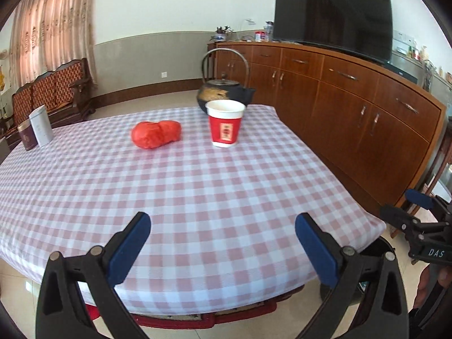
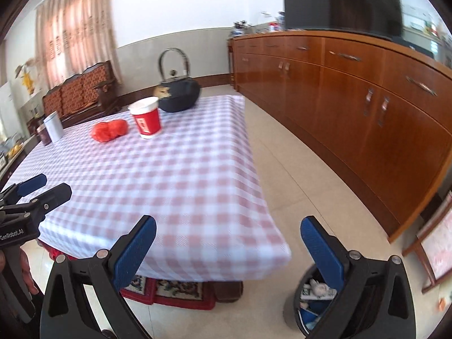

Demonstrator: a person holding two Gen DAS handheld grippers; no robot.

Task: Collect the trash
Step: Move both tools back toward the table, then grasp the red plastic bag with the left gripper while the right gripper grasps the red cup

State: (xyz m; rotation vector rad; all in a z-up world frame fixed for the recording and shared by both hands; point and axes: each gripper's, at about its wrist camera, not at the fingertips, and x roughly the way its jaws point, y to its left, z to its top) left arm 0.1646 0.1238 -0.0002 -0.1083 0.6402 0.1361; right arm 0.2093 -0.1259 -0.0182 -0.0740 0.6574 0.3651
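Note:
A crumpled red plastic bag (image 1: 156, 134) lies on the checked tablecloth (image 1: 197, 186), far centre-left; it also shows in the right wrist view (image 2: 109, 130). A red and white paper cup (image 1: 225, 126) stands upright to its right, also in the right wrist view (image 2: 146, 118). My left gripper (image 1: 223, 250) is open and empty over the table's near edge. My right gripper (image 2: 227, 250) is open and empty at the table's near right corner, and shows at the far right of the left wrist view (image 1: 418, 212). A dark trash bin (image 2: 313, 299) with litter stands on the floor under the right gripper.
A black iron kettle (image 1: 223, 93) stands behind the cup. Two tins (image 1: 36, 131) stand at the table's far left. A long wooden sideboard (image 1: 353, 104) with a TV (image 1: 333, 17) runs along the right. A wooden bench (image 1: 50, 93) is at the back left.

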